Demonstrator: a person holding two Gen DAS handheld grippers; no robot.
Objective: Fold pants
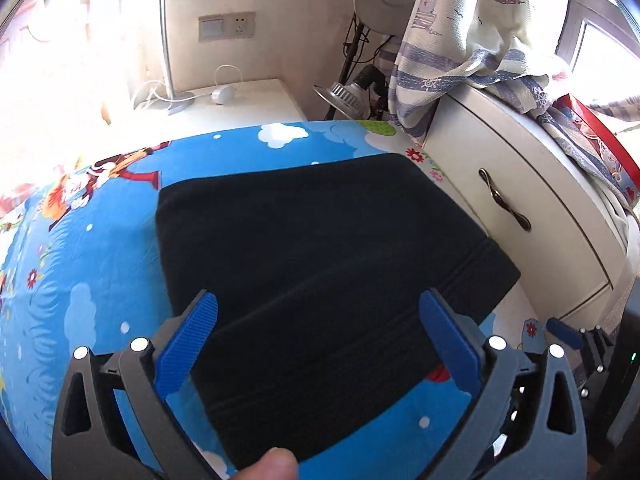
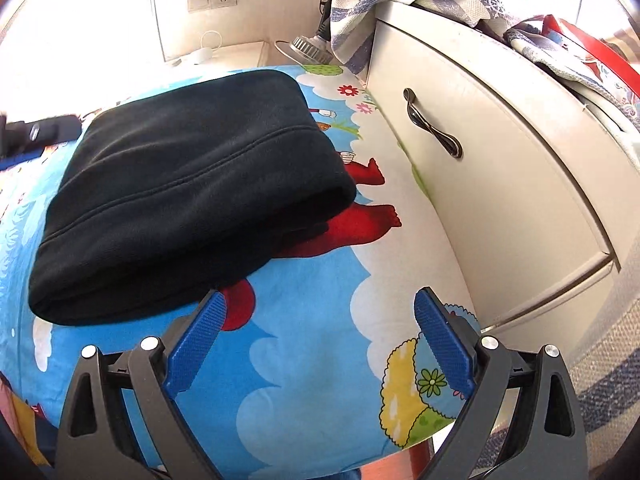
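Both tools are released and empty: left tool (image 1: 318, 344) low in its frame above the folded pants (image 1: 320, 264), right tool (image 2: 320, 346) over bare bed sheet (image 2: 304, 360). Pants sit centre-left; best lift away cleanly, no snagging that top edge.

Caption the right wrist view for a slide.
Open right gripper hovers over the cartoon-print bedsheet, beside the folded dark fleece pants.

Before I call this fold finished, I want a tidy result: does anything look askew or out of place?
Nothing stands out. The dark pants lie as a compact folded stack on the cartoon bedsheet, edges roughly aligned. Both the left gripper and right gripper are open and hold nothing.
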